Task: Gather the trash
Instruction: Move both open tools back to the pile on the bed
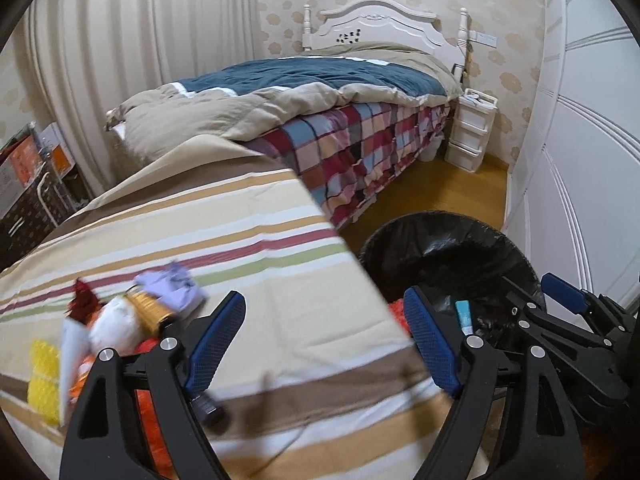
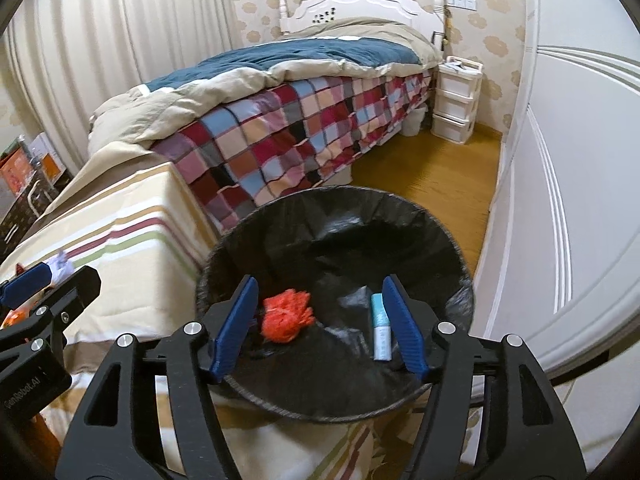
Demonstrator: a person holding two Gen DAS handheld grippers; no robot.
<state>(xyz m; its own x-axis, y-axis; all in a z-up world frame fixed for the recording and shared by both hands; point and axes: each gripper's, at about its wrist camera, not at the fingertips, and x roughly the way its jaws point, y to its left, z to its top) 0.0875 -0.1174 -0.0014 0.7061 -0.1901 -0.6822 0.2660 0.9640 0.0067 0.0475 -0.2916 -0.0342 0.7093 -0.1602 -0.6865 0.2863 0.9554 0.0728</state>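
Both grippers stand open and empty: the right gripper (image 2: 320,324) over the black-lined bin (image 2: 440,224), the left gripper (image 1: 326,344) above the striped cloth (image 1: 240,220). Best swing the left toward the litter pile (image 1: 120,320) at lower left, straddling one piece squarely before closing.

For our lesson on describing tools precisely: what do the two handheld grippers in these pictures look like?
Both match. The left gripper and right gripper each have two flat blue fingers with a fine ribbed texture, mounted on angular matte black frames with triangular cut-outs. Round silver bolt heads mark the pivots. The left gripper's black body bears small pale lettering, seen from the right wrist view. No cables, hands or sleeves show.
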